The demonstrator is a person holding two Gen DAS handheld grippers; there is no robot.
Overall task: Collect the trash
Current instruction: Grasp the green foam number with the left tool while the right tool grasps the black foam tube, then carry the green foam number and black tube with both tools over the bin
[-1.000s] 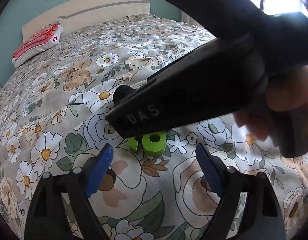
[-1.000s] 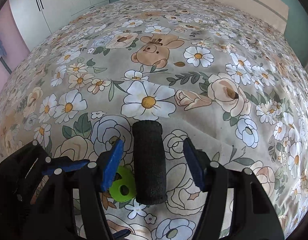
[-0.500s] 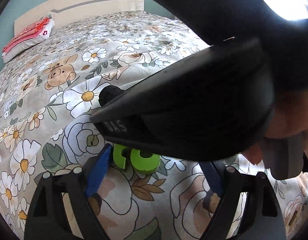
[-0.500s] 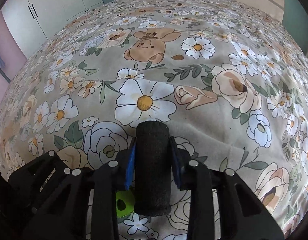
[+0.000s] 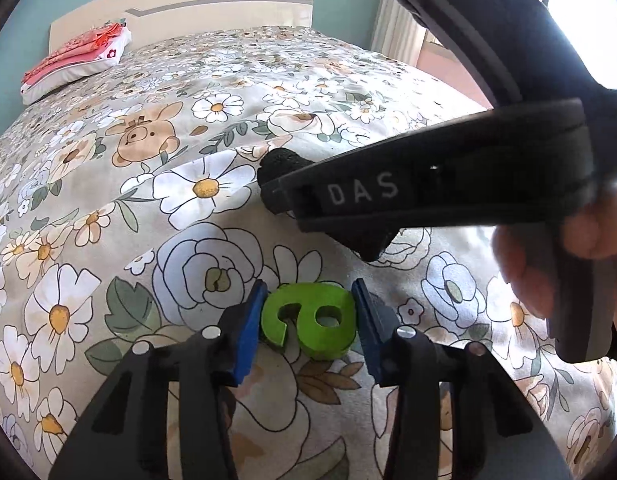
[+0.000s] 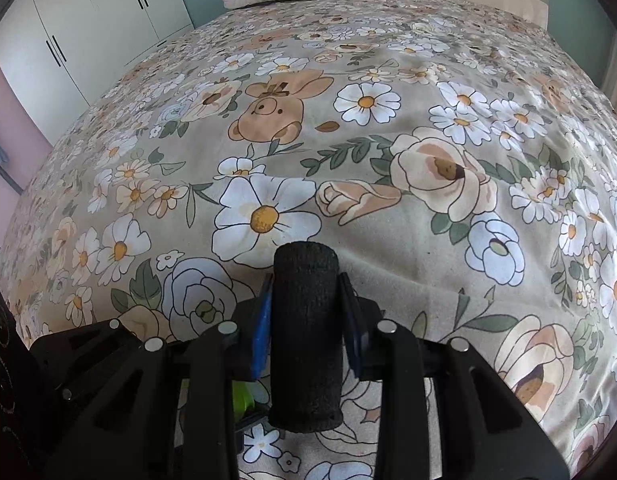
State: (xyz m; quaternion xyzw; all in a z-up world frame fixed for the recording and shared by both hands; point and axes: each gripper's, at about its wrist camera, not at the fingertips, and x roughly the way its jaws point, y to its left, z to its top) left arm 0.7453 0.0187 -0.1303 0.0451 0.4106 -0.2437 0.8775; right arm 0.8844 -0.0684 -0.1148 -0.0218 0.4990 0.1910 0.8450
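Both grippers have just been closing: a second ago each stood with its blue pads wide of its target, and now the left gripper [image 5: 308, 316] has its pads pressed against the two sides of the green foam piece [image 5: 309, 325], while the right gripper [image 6: 306, 322] is clamped on the black foam cylinder [image 6: 306, 336], a grip it had already taken half a second back. Largest in either view is the bed with its floral bedspread [image 6: 348, 160], printed with daisies, roses and cartoon bears, filling nearly the whole scene; white wardrobe doors [image 6: 88, 36] stand beyond it in the right wrist view, and a pale headboard [image 5: 180, 4] closes the far end in the left wrist view. A folded red and white pile [image 5: 74, 60] lies at the head of the bed. Nearer, the right gripper's black body crosses the upper right of the left wrist view, lettered DAS, with a person's hand [image 5: 564, 256] wrapped round its handle. The cylinder lies on the bedspread, its length pointing away from the right camera, its far end poking out past the black body in the left view. The green piece, shaped like a rounded letter with a hole, rests flat on the bedspread just beside the cylinder's near end, only a sliver visible from the right wrist.
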